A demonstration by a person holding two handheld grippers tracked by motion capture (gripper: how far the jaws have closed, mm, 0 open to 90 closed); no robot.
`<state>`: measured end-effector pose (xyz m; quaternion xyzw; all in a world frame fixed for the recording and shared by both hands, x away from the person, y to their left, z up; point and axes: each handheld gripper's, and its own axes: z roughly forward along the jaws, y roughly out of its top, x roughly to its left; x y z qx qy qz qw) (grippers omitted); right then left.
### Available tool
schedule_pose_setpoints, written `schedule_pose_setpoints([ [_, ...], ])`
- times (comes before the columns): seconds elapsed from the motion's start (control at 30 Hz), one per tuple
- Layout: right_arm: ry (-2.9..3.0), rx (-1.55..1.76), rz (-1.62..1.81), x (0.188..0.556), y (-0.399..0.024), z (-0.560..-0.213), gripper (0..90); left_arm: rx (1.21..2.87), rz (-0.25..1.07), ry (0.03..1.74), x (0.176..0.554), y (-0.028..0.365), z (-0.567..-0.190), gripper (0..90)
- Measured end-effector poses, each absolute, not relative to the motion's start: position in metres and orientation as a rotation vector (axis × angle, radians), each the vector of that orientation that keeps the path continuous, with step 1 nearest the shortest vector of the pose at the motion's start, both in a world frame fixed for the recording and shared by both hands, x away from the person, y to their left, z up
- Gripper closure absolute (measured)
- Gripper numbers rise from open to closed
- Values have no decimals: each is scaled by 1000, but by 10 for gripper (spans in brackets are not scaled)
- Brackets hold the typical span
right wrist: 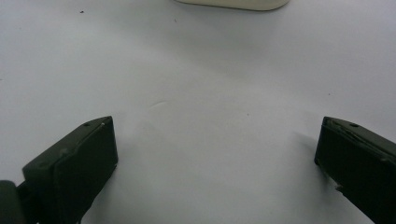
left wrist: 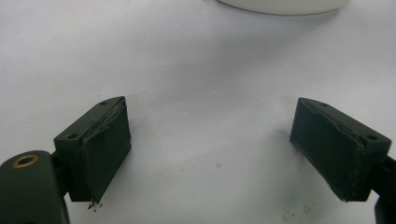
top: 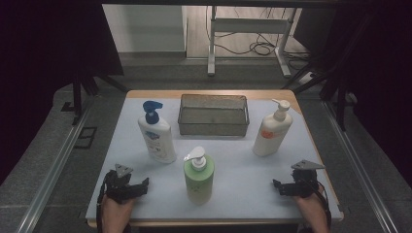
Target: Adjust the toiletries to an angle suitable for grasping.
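White tabletop (top: 243, 165) carries both hand-held grippers, left (top: 142, 187) and right (top: 277, 186), near edge, jaws wide apart, seemingly empty.

Green bottle (top: 198, 180) – glossy plastic; basket (top: 213, 115) – metal mesh; table cover (top: 243, 170) – matt, smooth.

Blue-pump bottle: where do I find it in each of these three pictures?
High view: the blue-pump bottle stands left of the wire basket, ahead of the left tool.
Left gripper view: its white base at the top edge, right of middle.
Right gripper view: the cream base at the top edge is the orange-label bottle's.
Shared landmark: the pale sheet under everything.
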<state>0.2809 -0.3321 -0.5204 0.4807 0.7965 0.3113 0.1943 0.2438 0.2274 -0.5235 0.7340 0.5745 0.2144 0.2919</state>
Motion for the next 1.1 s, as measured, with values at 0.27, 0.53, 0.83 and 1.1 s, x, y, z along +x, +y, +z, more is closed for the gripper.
schedule_pose_setpoints([
  [0.27,2235,1350,874,281,-332,-520,0,1953,568,1531,244,228,-524,119],
  [0.53,2233,1353,882,281,-333,-520,0,1952,564,1531,244,228,-524,118],
  [0.83,2235,1354,883,281,-333,-520,0,1954,562,1531,244,228,-524,118],
  [1.1,2236,1357,886,282,-334,-519,3,1952,563,1531,244,228,-524,118],
])
